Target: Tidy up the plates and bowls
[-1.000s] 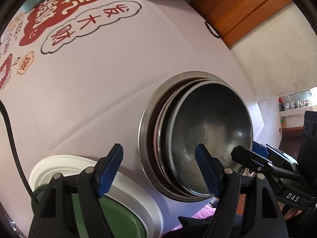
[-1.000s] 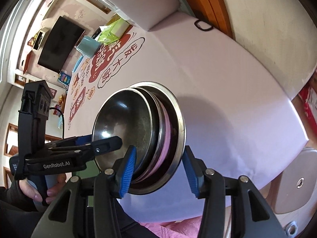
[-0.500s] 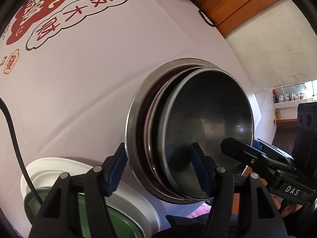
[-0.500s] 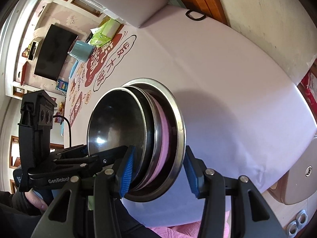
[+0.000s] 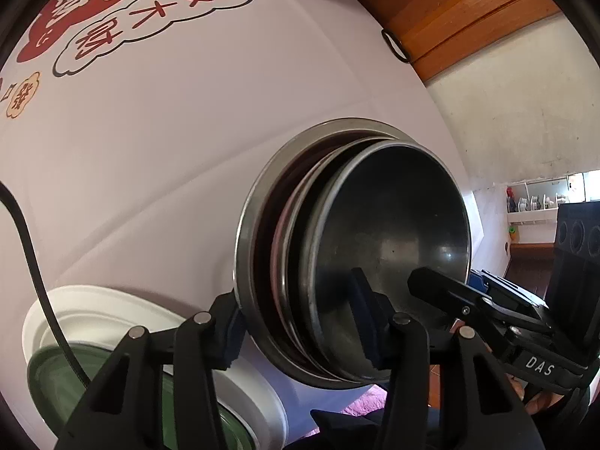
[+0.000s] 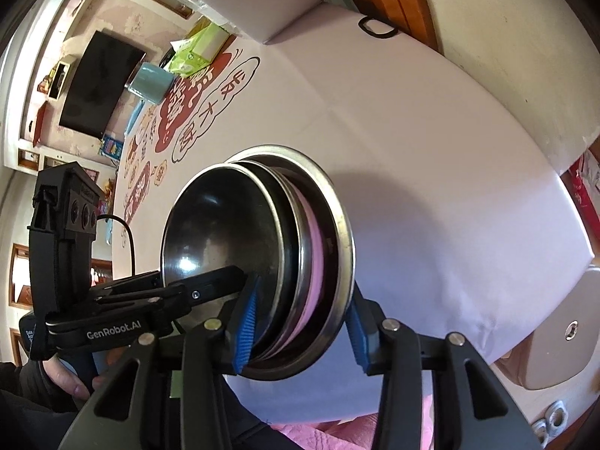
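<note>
A nested stack stands on the lilac tablecloth: a wide steel plate at the bottom, a pink dish and steel rims inside it, and a dark steel bowl on top. My left gripper straddles the stack's near edge, one pad against the outer rim and one inside the top bowl. Its jaws are closing on the stack. My right gripper straddles the same edge a little further round. Its blue pads touch the top bowl's inside and the outer rim as its jaws close.
A white plate holding a green dish lies left of the stack, with a black cable across it. Far back are a green tissue pack, a blue cup and a white box. A stool stands beyond the table's edge.
Both grippers came closer over the stack's near rim. The left jaws narrowed a lot, from wide apart to pads at the stack. The right jaws narrowed slightly.
</note>
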The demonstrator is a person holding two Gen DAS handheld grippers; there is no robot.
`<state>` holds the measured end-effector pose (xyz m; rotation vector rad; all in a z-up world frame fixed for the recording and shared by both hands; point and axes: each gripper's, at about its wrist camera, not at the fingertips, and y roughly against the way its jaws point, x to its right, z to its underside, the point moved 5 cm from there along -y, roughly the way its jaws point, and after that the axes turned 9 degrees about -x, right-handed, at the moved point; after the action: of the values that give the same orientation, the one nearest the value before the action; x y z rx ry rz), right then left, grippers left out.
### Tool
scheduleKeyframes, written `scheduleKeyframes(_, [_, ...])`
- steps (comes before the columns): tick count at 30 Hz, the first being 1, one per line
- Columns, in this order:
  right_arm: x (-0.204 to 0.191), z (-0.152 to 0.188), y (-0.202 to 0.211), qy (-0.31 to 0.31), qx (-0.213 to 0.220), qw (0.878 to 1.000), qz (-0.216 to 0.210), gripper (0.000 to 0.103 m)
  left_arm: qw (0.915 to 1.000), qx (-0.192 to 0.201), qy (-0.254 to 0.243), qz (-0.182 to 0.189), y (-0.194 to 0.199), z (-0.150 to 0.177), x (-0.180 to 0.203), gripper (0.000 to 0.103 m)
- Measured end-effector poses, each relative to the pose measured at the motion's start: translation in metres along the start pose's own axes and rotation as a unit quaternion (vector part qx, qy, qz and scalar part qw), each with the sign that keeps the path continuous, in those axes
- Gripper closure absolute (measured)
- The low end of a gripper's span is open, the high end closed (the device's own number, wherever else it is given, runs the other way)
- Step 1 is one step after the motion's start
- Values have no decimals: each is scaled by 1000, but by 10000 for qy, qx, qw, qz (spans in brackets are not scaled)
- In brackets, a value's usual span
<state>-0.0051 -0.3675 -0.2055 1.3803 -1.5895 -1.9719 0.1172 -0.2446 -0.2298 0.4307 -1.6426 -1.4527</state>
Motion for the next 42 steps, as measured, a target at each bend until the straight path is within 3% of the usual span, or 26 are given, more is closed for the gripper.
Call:
scheduleKeyframes(10, [7, 7, 12, 273, 58, 9996, -89, 63, 9994, 322, 151, -20, 2, 19, 16, 57])
scheduleKeyframes(19, [-6, 7, 32, 940, 181, 9954, -94, 63, 9957, 721, 582, -38, 23, 39, 25, 57])
scheduleKeyframes(29, [-48, 7, 42, 1720, 231, 9847, -146, 64, 9879, 1191, 994, 0, 54, 60, 11, 57])
scheduleKeyframes(42, [-117, 18, 23, 2643, 21, 9638, -344, 65, 9707, 1695, 1701, -108, 96, 113, -40, 57])
